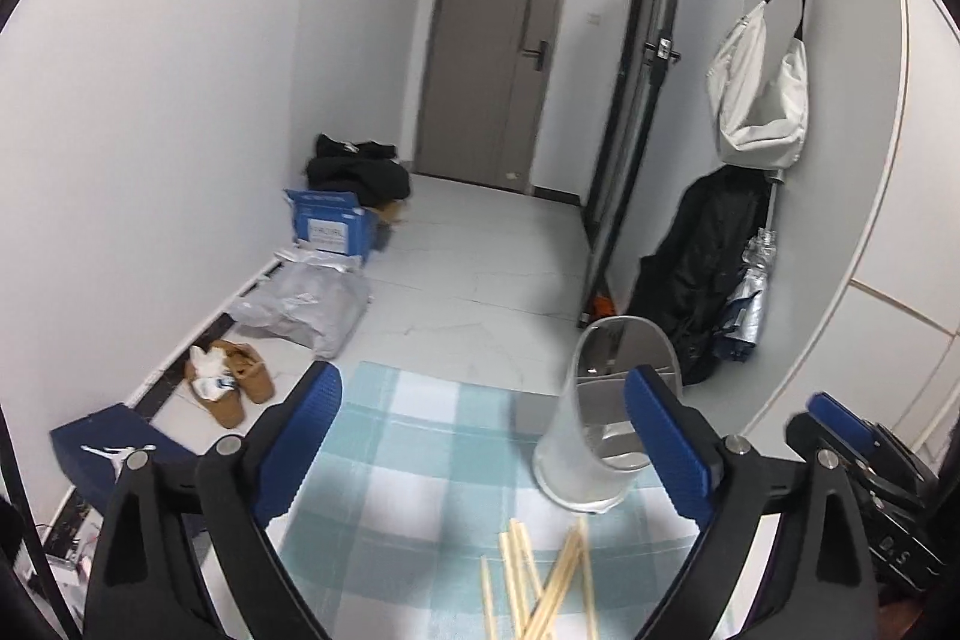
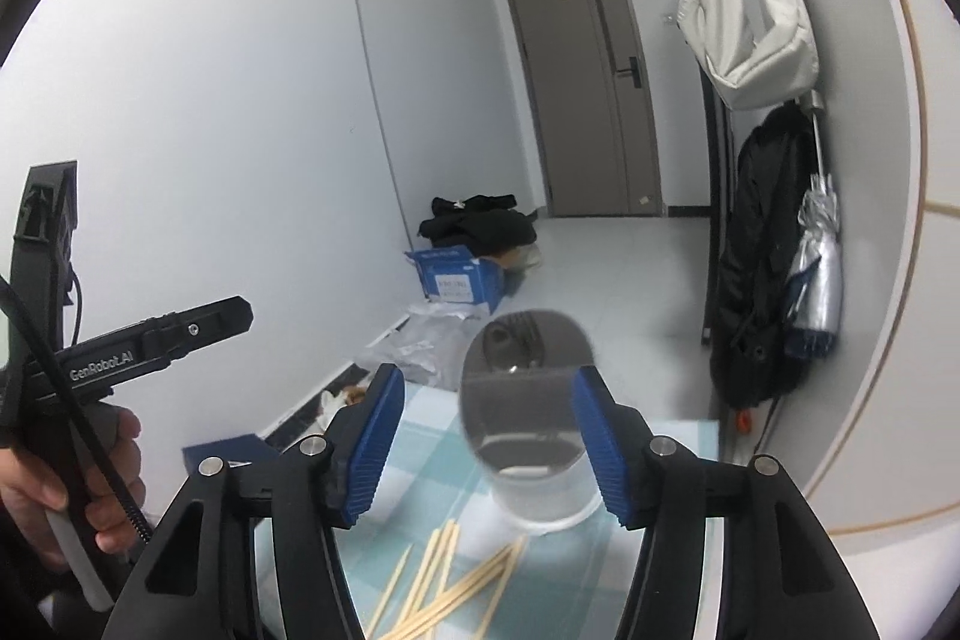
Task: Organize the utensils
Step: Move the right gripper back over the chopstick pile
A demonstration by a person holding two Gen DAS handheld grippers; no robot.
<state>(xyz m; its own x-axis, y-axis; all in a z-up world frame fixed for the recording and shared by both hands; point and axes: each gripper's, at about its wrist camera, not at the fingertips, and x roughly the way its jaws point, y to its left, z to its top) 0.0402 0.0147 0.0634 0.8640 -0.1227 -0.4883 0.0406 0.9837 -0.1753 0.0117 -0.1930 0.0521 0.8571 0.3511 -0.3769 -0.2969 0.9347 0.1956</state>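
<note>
Chopsticks (image 1: pixel 543 583) loose beside holder (image 1: pixel 600 436)

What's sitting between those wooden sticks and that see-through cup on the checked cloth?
Nothing: in the right wrist view, only bare blue-and-white checked cloth separates the pale wooden chopsticks from the clear plastic cup. The left wrist view shows the same gap.
</note>
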